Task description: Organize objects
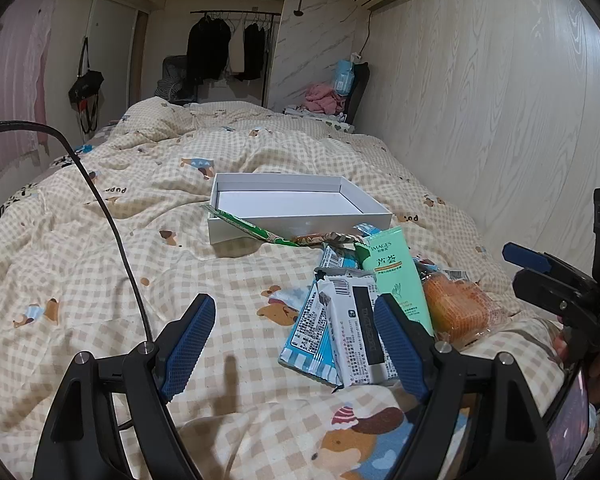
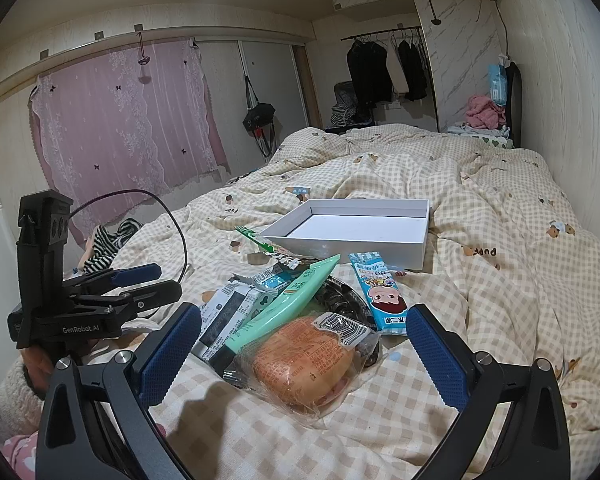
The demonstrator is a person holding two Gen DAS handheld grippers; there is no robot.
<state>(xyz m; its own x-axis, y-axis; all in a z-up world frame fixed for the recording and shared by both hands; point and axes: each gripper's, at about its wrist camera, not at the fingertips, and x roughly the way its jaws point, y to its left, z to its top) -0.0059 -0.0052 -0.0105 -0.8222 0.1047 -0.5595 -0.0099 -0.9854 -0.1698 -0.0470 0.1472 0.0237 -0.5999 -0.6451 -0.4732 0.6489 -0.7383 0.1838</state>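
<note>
**Both tools open over the snack pile**

The left tool (image 1: 296, 336) stands wide open above the bed (image 1: 100, 264), gripping nothing; its right finger overlaps the white packet (image 1: 350, 332) in the pile. The right tool (image 2: 304, 356) is also wide open and empty, with the bun (image 2: 300, 364) lying between its fingers (untouched, as far as shows). Beyond the pile sits the white box (image 1: 300, 226), nothing inside; a green wrapper (image 1: 248, 226) leans on its near wall.

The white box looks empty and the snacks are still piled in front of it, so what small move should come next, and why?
Probably ease the open right gripper down around the wrapped bun, the nearest item between its fingers; the white box holds nothing.
</note>
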